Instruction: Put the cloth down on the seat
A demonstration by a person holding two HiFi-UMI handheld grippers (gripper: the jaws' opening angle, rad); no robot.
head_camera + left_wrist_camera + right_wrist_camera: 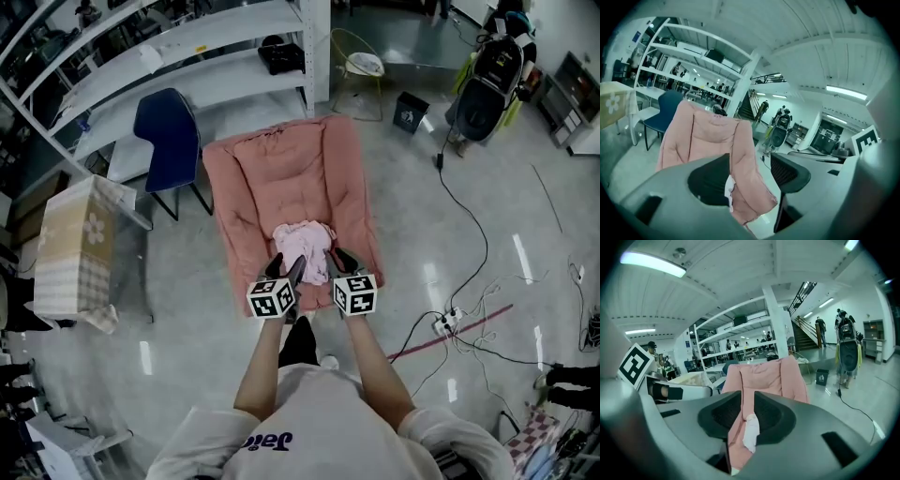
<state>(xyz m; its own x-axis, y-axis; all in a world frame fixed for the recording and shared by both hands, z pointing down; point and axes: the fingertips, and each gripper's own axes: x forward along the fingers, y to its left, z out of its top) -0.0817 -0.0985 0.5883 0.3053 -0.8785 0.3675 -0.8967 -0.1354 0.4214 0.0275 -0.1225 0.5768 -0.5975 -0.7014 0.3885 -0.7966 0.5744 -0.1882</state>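
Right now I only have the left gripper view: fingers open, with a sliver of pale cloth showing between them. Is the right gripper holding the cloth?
Observer: Yes. The right gripper has its fingers closed on a fold of the cloth.
Operator: Is the cloth on the seat?
Observer: In the head view, most of it lies bunched on the seat's near half.
Operator: And where is my left gripper?
Observer: At the cloth's near edge, side by side with the right gripper. I cannot tell whether it touches the cloth.
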